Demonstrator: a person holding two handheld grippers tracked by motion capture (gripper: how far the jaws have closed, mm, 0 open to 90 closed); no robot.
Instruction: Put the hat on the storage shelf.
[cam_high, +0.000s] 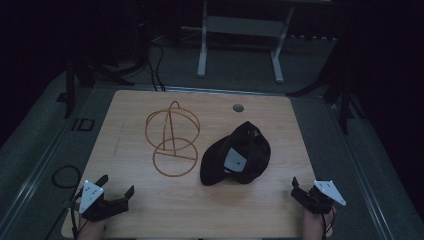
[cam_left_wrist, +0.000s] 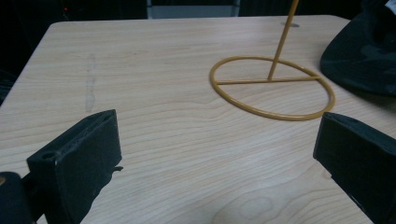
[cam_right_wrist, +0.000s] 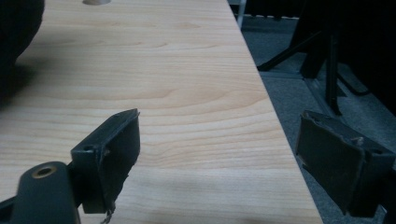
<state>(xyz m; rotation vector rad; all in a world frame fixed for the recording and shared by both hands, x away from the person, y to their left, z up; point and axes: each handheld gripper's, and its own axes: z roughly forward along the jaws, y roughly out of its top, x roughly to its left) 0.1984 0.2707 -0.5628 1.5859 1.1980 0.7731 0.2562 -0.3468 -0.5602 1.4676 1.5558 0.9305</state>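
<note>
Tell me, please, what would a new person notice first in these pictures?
First, the golden wire stand, upright near the middle of the wooden table, with a ring base and a round cage on top. Next, the black cap lying just to its right, inner side and white label up. Then the two open claws at the near edge, the left claw and the right claw, both holding nothing.

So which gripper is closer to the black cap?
The right gripper looks a little closer. It sits open at the table's near right corner, just right of the black cap. The left gripper, also open, waits at the near left corner, beyond the wire stand.
</note>
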